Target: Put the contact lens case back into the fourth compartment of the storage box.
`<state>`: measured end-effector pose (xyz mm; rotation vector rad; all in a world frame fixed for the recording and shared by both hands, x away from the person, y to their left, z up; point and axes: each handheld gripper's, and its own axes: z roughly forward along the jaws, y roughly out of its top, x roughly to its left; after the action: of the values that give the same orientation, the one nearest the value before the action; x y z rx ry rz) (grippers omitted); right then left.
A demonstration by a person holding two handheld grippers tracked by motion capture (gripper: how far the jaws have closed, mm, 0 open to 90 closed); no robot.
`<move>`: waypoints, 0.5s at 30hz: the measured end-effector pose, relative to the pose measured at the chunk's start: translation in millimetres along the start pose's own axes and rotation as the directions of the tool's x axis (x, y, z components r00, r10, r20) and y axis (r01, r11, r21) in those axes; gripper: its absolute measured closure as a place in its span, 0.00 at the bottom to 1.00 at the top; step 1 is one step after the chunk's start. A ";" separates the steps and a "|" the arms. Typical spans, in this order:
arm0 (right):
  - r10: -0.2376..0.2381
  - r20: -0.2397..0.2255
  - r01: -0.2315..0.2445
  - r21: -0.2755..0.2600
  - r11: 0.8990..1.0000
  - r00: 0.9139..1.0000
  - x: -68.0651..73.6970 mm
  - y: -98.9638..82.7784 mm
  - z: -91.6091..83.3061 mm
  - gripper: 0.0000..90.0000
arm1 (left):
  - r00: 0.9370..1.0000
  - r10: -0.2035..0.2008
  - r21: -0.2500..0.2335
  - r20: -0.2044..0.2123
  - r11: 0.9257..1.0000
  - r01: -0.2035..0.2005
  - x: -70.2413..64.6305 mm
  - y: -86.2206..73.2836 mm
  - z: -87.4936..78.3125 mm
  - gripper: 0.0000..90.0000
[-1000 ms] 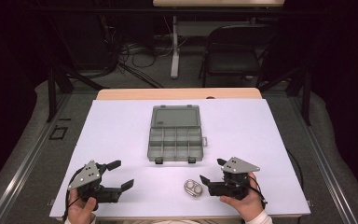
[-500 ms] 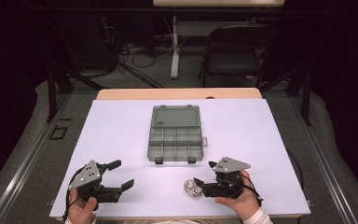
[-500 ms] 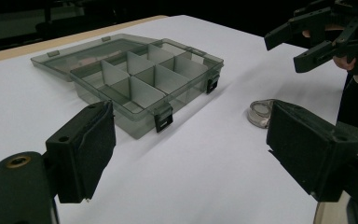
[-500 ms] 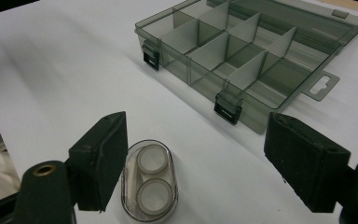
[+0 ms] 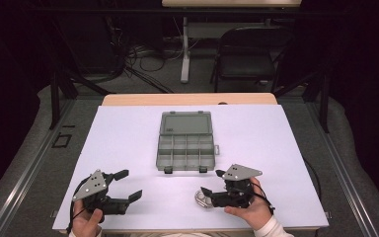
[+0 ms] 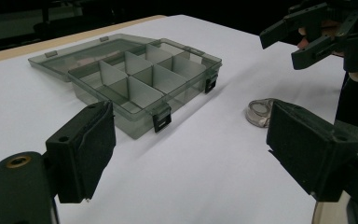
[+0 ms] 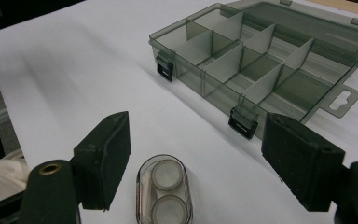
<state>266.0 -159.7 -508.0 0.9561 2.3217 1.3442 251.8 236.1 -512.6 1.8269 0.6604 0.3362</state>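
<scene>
Though unpinched, case (image 7: 164,192) between hand-held gripper (image 7: 196,158) jaws.

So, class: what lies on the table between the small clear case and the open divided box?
Nothing: in the right gripper view, only bare white tabletop runs from the small clear case to the box. The high view shows the same gap.

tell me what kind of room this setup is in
Probably a lab or recording workspace, not a home. A white-covered table stands in a dark room, loose cables trail across the floor behind it, and a black chair sits by another desk. A clear compartment box lies open mid-table.
</scene>
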 end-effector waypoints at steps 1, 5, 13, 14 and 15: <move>-0.006 0.000 0.006 0.008 1.000 1.000 0.2 1.1 0.2 0.26 | 1.000 0.000 -0.002 0.008 1.000 0.000 0.2 -0.1 0.4 0.18; -0.002 0.003 0.002 0.042 0.999 1.000 1.5 4.8 1.7 0.25 | 1.000 0.001 -0.001 0.004 1.000 -0.001 -0.3 -0.1 0.8 0.18; 0.008 -0.006 -0.007 0.101 0.995 1.000 7.4 8.2 10.0 0.27 | 1.000 0.000 0.000 0.011 1.000 0.000 0.1 -0.3 0.9 0.18; 0.007 -0.010 -0.006 0.110 0.994 1.000 8.1 8.7 11.0 0.27 | 1.000 0.001 0.001 0.011 1.000 -0.001 0.2 -0.3 0.8 0.18; 0.004 -0.013 -0.002 0.118 0.993 1.000 9.0 9.1 12.1 0.27 | 1.000 0.001 0.000 0.012 1.000 -0.001 0.2 -0.3 0.8 0.18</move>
<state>269.6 -142.5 -505.9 0.9888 2.4336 1.2292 252.3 235.6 -513.1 1.8281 0.6518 0.3255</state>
